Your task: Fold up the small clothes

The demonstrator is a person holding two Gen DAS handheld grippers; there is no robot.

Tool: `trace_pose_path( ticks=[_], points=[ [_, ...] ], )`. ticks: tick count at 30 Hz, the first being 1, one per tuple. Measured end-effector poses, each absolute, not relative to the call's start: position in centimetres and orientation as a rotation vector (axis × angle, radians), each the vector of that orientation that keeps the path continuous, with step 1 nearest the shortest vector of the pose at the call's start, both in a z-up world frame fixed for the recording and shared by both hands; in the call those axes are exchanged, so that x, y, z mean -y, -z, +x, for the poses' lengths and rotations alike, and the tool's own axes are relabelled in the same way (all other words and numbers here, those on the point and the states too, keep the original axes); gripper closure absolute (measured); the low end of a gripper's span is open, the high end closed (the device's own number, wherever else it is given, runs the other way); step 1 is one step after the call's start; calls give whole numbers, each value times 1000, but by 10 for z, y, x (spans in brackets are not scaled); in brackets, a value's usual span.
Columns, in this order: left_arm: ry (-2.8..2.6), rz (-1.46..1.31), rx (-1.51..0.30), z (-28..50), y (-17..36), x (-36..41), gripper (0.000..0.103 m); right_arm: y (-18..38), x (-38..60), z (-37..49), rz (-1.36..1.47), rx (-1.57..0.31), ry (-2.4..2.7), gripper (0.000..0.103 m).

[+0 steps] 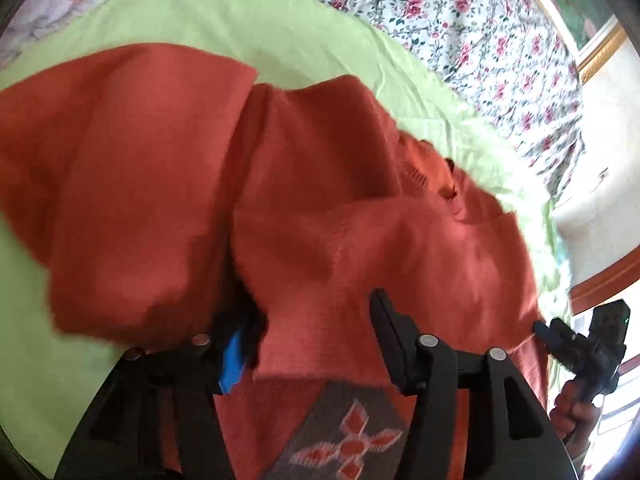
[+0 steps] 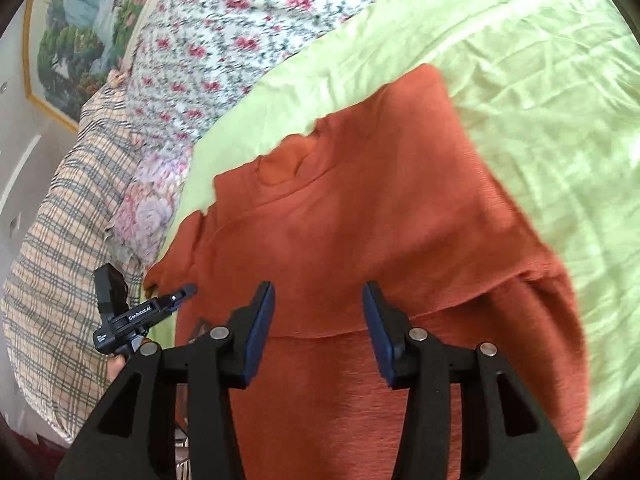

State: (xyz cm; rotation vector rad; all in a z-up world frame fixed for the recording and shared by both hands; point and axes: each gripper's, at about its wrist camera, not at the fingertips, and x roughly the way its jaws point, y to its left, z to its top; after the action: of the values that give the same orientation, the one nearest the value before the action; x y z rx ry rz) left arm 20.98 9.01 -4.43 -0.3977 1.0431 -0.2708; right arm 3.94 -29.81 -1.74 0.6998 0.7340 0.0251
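Note:
A small rust-orange knit sweater (image 1: 320, 208) lies partly folded on the light green sheet (image 1: 224, 20). It has a grey patch with an orange flower motif (image 1: 344, 444) near its lower part. My left gripper (image 1: 312, 328) stands open just over the sweater; a fold of the knit drapes over its left finger (image 1: 236, 356). In the right wrist view the sweater (image 2: 380, 208) shows collar-up, and my right gripper (image 2: 318, 320) is open and empty above its middle. The left gripper (image 2: 182, 292) also shows at the sweater's left edge.
A floral quilt (image 1: 460, 12) lies beyond the green sheet. A plaid pillow (image 2: 68, 240) and a pink-flowered cushion (image 2: 148, 208) sit at the left. A framed landscape picture (image 2: 76, 28) hangs on the wall. The right gripper (image 1: 580, 344) is at the sweater's right edge.

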Motion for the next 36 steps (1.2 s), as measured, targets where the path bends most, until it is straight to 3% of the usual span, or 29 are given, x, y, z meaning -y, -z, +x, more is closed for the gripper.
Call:
trace_pose_path(
  ticks=[1,2,9,17,19,20,26,36],
  points=[
    [257,-362,-1036,213,43,-87,62,16,300,37,699,-727,-15,56],
    [245,-325,-1034,214,41,-84,100,13,304,35,695,-720,-5,56],
    [149,-325,-993,207,45,-112,98,-13,352,35,580,-686,165,56],
    [136,-286,-988,205,45,-102,98,14,384,123,530,-826,132,56],
    [135,-285,-988,205,42,-100,98,26,381,136,510,-858,141,84],
    [145,-282,-982,206,39,-97,98,25,379,135,499,-854,148,90],
    [219,-162,-948,225,27,-34,98,-23,400,88,435,-689,289,91],
    [195,-111,-964,231,41,-38,97,13,411,95,388,-770,375,89]
  ],
)
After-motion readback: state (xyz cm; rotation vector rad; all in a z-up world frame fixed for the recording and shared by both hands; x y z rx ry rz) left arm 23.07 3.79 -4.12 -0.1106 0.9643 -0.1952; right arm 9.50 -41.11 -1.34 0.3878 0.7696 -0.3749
